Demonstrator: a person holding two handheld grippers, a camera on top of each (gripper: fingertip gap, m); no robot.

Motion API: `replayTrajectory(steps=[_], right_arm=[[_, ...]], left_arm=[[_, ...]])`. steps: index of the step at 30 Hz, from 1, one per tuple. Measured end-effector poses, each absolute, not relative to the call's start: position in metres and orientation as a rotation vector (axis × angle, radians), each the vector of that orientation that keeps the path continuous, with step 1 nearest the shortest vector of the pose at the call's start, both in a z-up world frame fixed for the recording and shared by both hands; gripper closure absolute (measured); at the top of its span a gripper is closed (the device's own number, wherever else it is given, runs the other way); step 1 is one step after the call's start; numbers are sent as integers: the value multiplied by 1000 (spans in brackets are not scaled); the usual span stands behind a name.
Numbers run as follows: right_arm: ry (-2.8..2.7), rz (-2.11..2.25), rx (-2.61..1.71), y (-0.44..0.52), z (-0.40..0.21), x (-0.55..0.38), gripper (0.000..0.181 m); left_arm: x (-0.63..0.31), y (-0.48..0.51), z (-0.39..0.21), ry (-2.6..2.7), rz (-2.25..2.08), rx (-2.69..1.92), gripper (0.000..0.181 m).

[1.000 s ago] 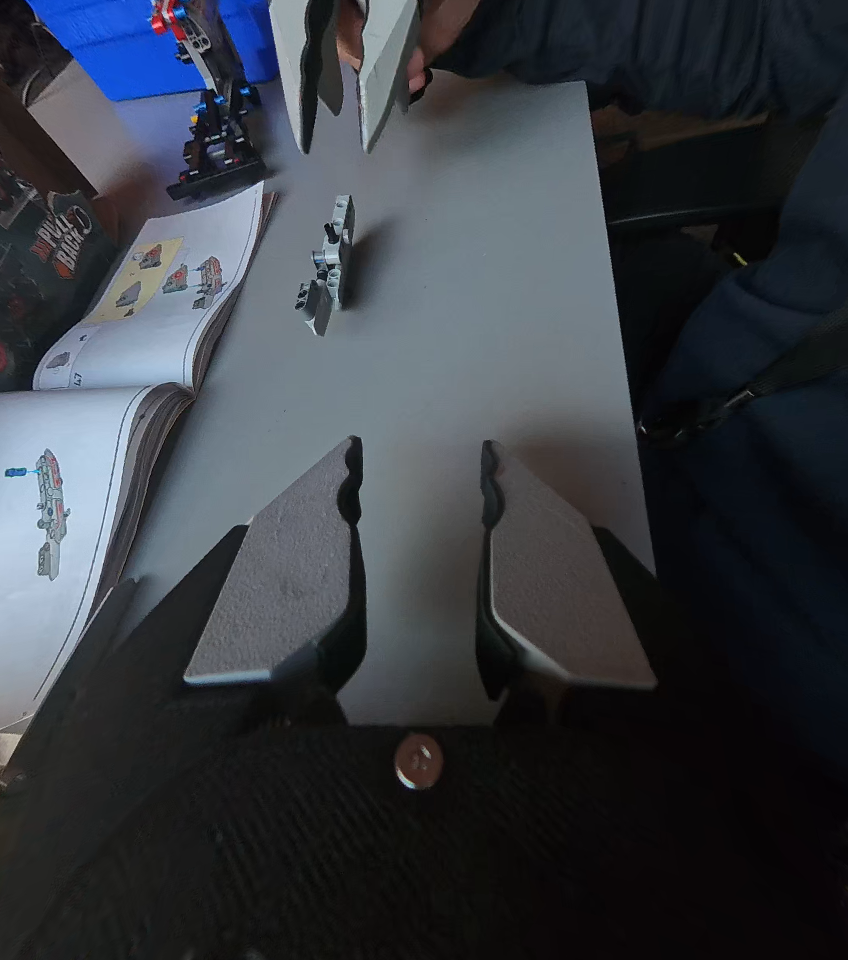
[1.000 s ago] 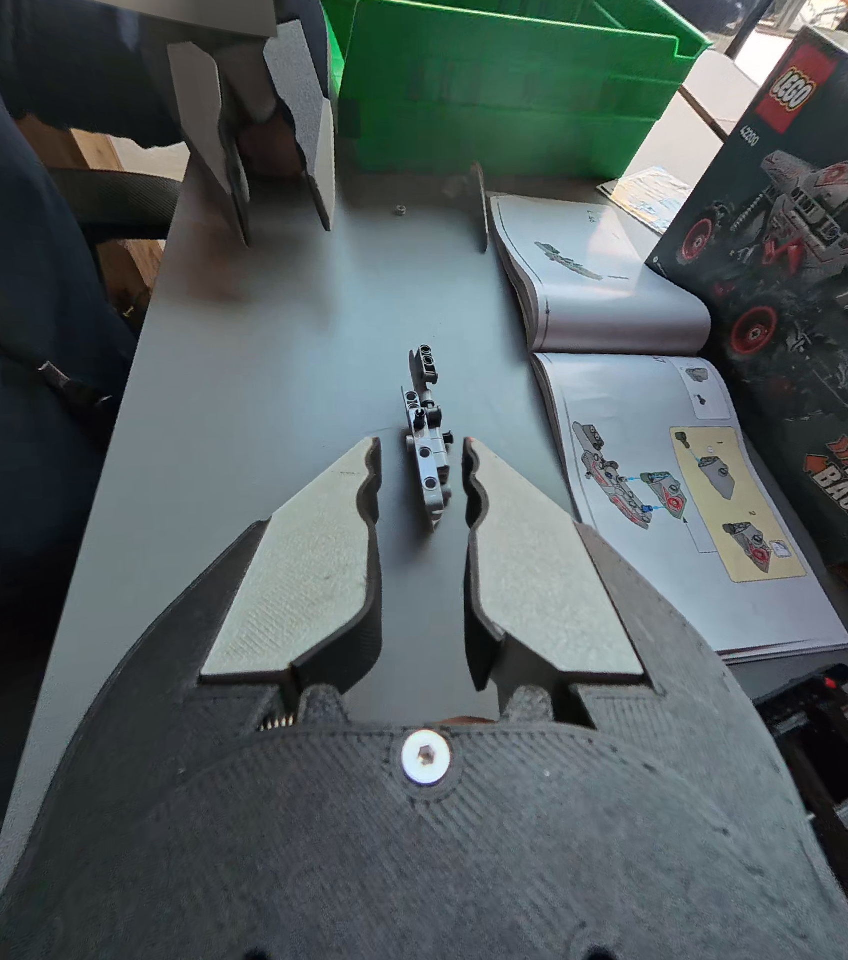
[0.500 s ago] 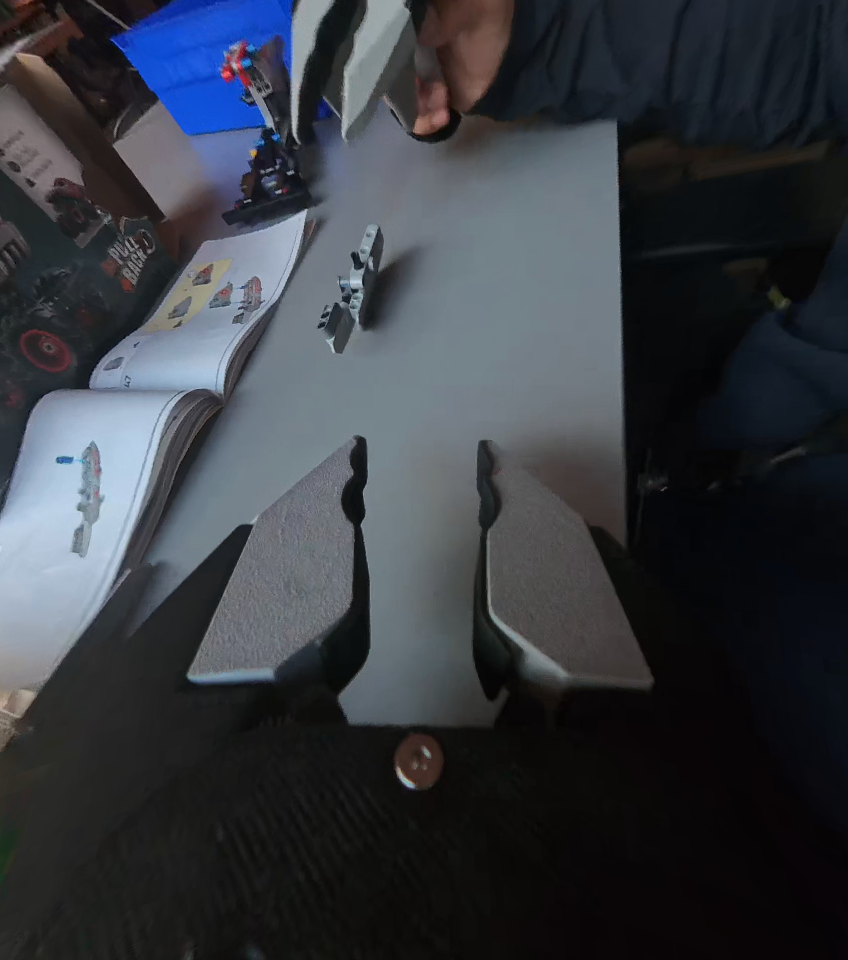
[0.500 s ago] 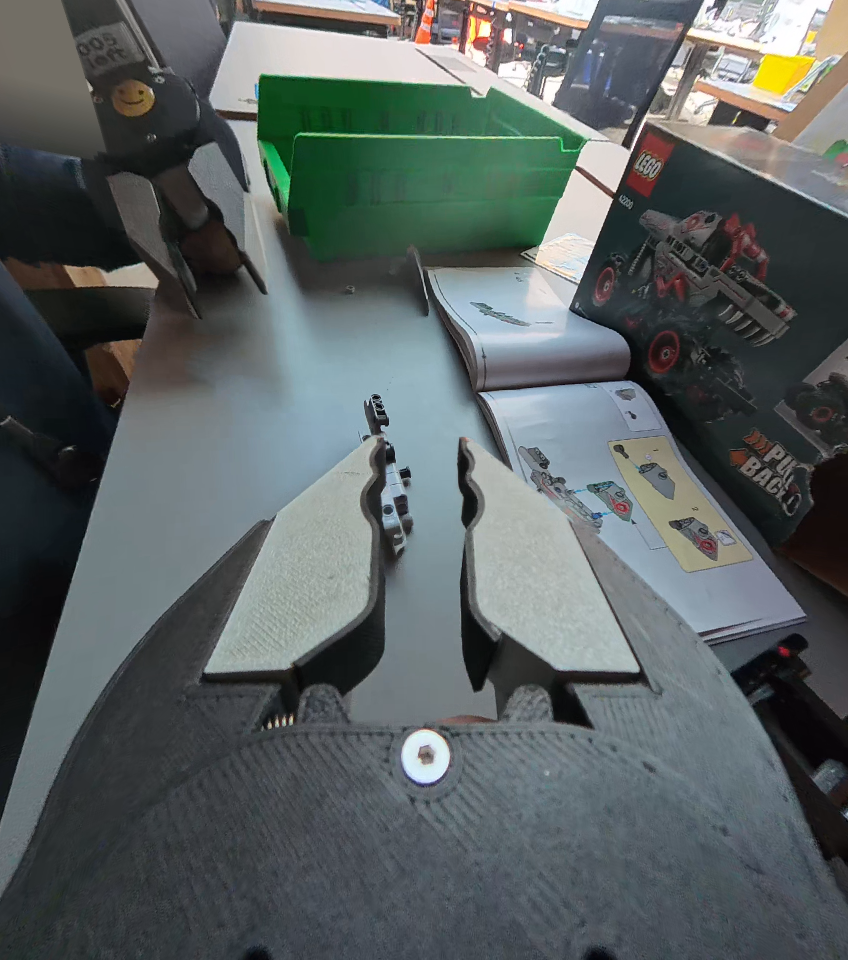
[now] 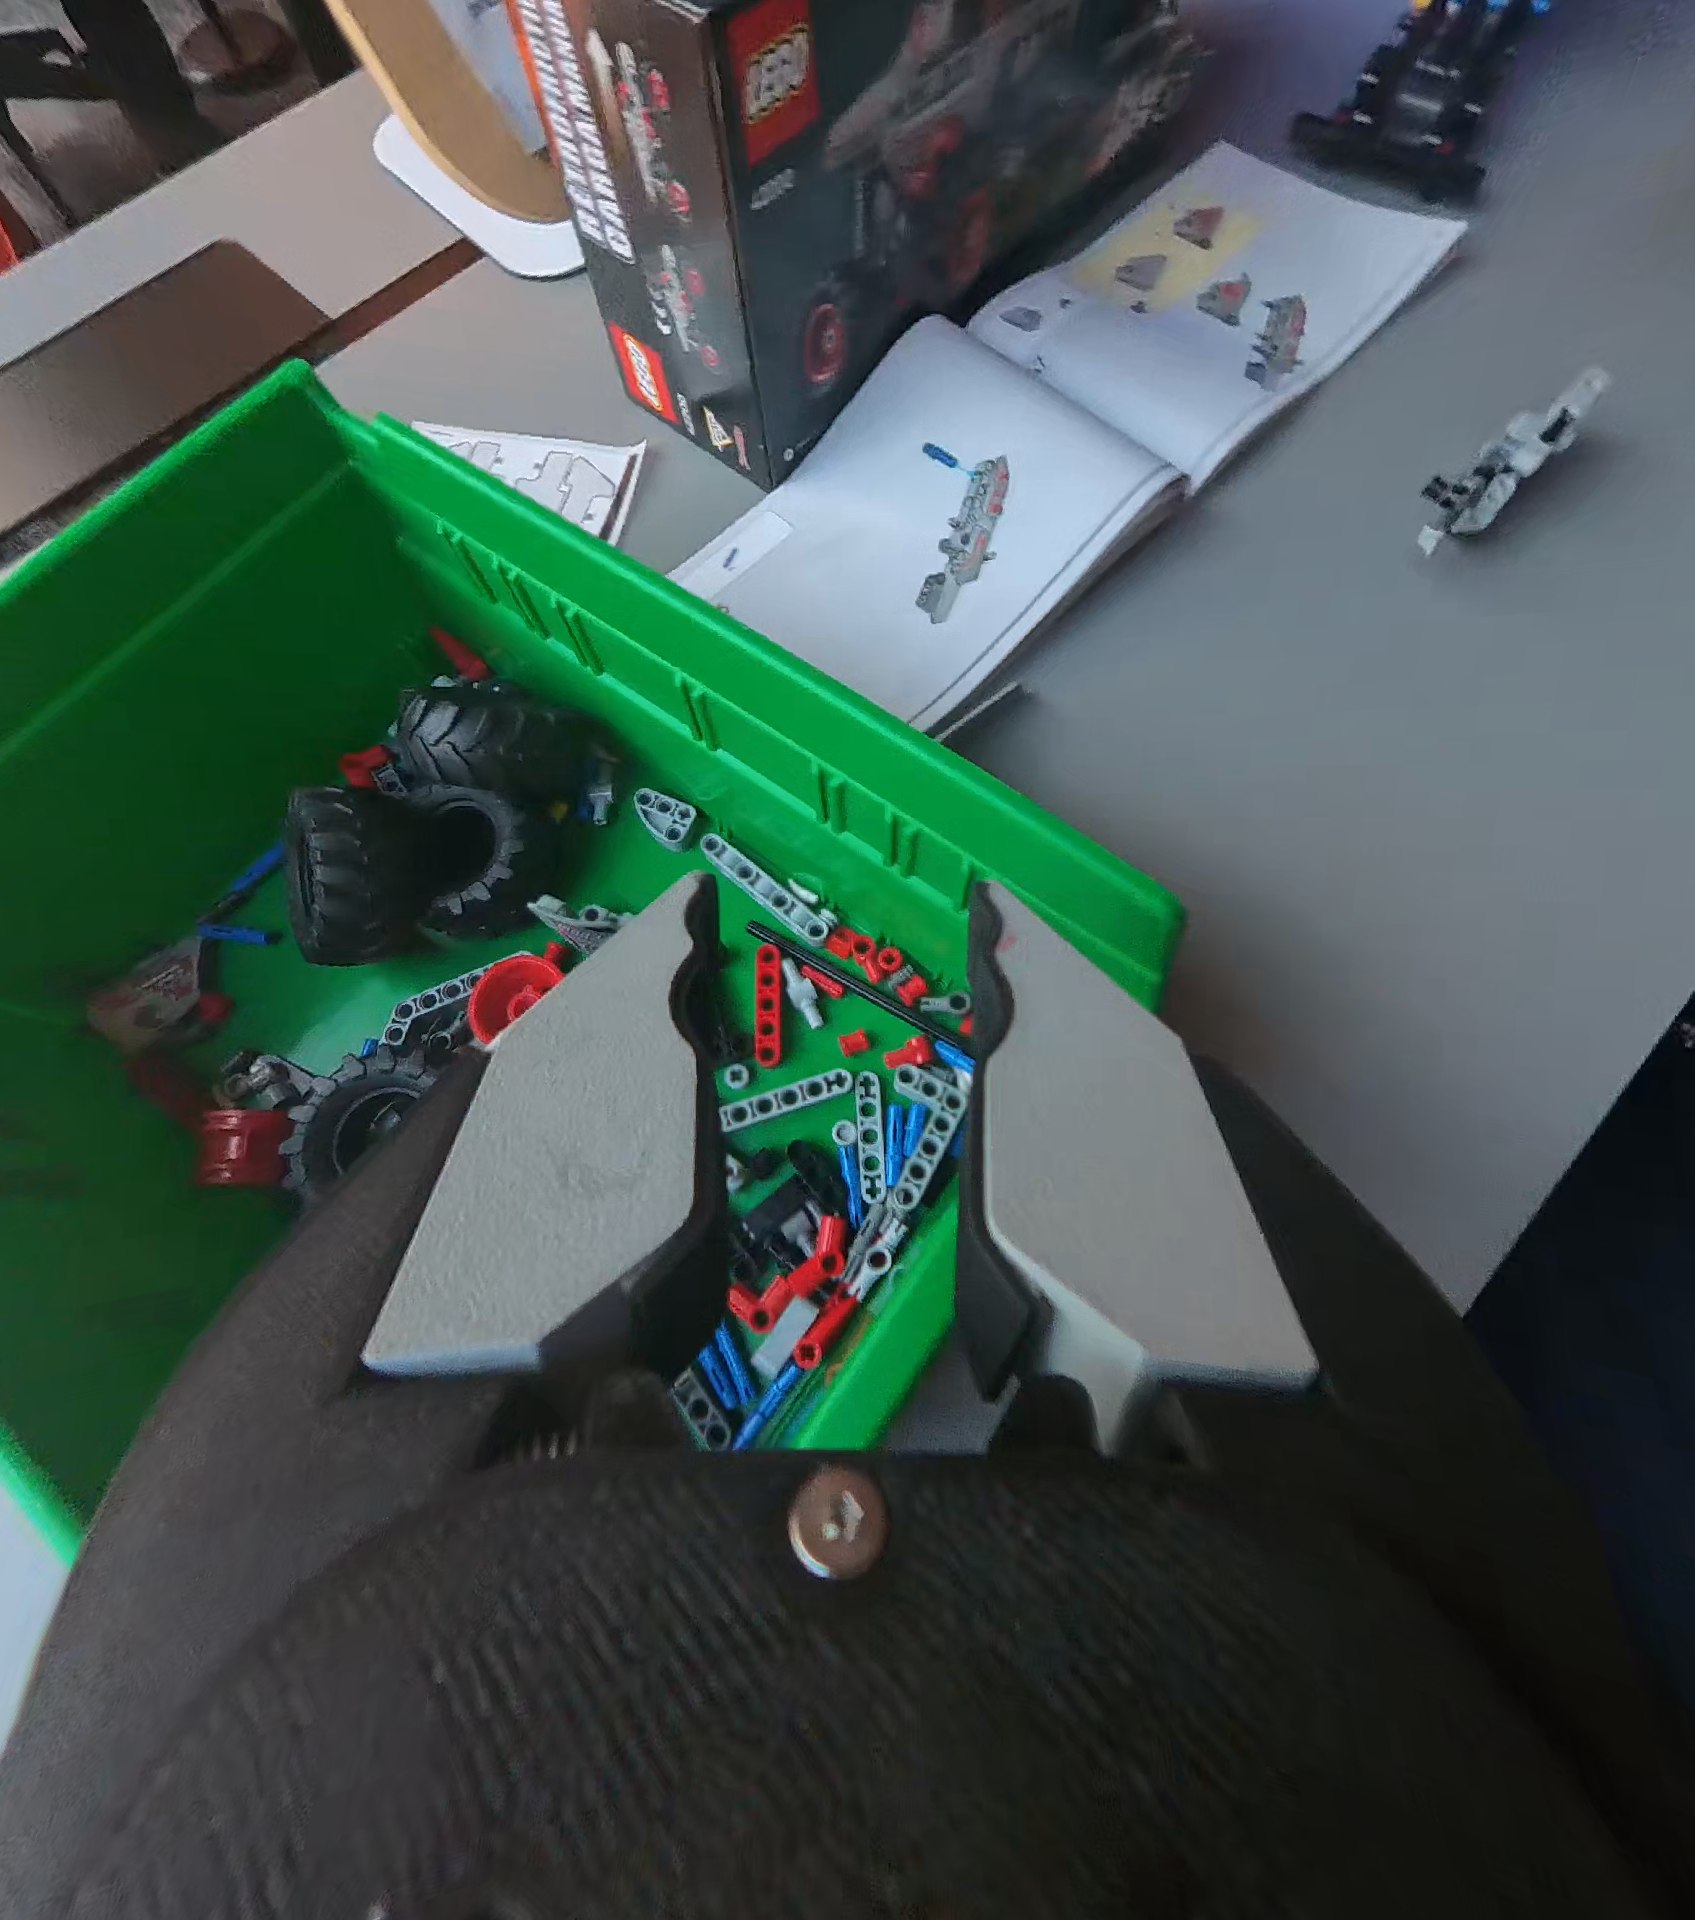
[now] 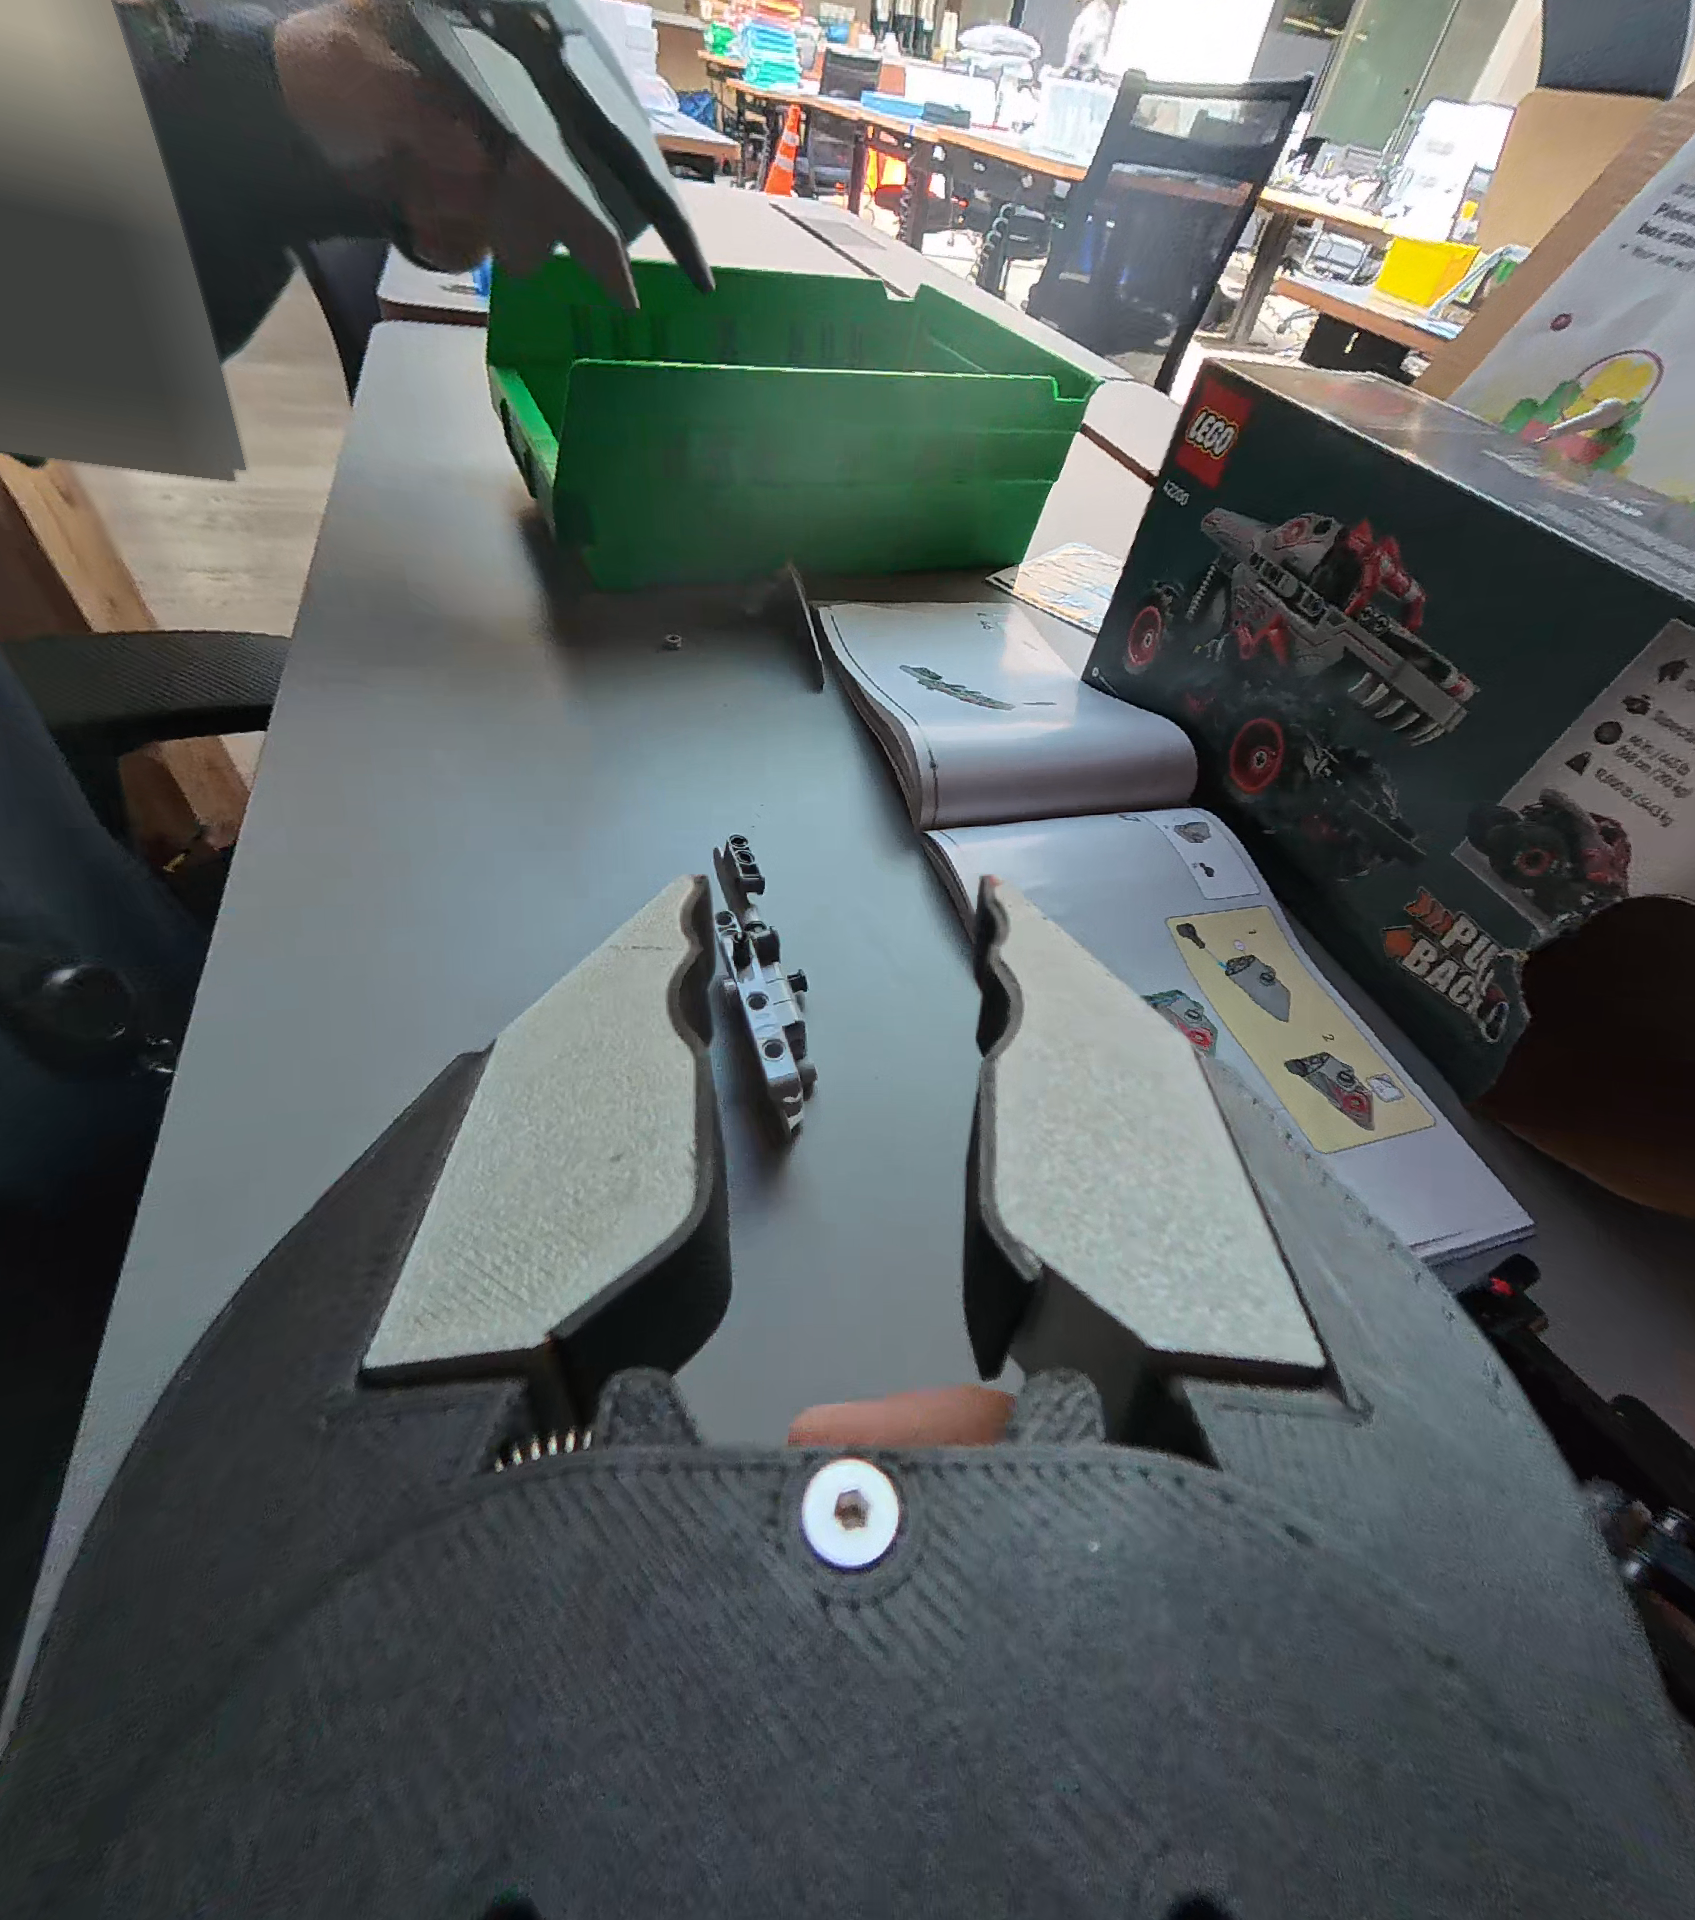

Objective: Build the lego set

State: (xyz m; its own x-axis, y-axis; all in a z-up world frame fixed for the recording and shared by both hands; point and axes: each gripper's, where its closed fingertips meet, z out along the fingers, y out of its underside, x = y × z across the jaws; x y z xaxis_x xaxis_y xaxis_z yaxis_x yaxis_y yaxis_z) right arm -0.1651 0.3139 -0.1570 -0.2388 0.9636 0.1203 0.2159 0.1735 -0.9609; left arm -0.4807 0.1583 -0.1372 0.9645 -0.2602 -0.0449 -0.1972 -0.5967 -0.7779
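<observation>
In the left wrist view I have my left gripper [image 5: 838, 935] hanging over the green bin [image 5: 926, 821], jaws spread with nothing between them. Below lies a loose heap of lego parts [image 5: 822, 1122]: grey holed beams, red and blue pins, a thin black axle, and off to one side the black tyres [image 5: 438, 831]. I judge these bits light, hard and slick, apt to skate or flip if nipped at an end, so I would take a beam across its flat sides at mid-length. The tyres look rubbery and should grip easily. Beyond the bin the open instruction booklet [image 5: 1061, 447] lies on the grey counter [image 5: 1342, 831] beside the set's box [image 5: 822, 208], and the small grey sub-assembly [image 5: 1503, 468] sits well apart on the bare counter

In the right wrist view my right gripper [image 6: 838, 935] is low over the counter, jaws spread and empty. The sub-assembly [image 6: 765, 1013] lies between them, close to the left finger; I cannot tell whether it touches. It is a narrow grey beam stack with dark pins and a black connector at its far end. It looks stiff but only pressed together, so I would pinch the grey body's long sides, not the protruding pins
</observation>
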Motion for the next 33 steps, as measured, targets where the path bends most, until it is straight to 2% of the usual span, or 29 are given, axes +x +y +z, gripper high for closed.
replayTrajectory(steps=[12, 19, 21, 23, 25, 33], right_arm=[[-1440, 963, -1256, 363, -161, -168, 136], [-1380, 859, -1354, 393, -174, -174, 138], [-1378, 851, -1381, 399, -178, -174, 138], [-1372, 856, -1398, 401, -181, -174, 138], [-1375, 851, -1412, 402, -185, -174, 139], [-1409, 837, -1407, 393, -190, -179, 142]], left_arm=[[-513, 203, -117, 279, -58, -2061, 131], [-542, 208, -141, 246, 72, -2136, 130], [-551, 206, -146, 225, 101, -2148, 132], [-545, 203, -150, 248, 50, -2170, 146], [-537, 199, -149, 268, 2, -2179, 147], [-534, 151, -202, 561, 22, -2640, 147]])
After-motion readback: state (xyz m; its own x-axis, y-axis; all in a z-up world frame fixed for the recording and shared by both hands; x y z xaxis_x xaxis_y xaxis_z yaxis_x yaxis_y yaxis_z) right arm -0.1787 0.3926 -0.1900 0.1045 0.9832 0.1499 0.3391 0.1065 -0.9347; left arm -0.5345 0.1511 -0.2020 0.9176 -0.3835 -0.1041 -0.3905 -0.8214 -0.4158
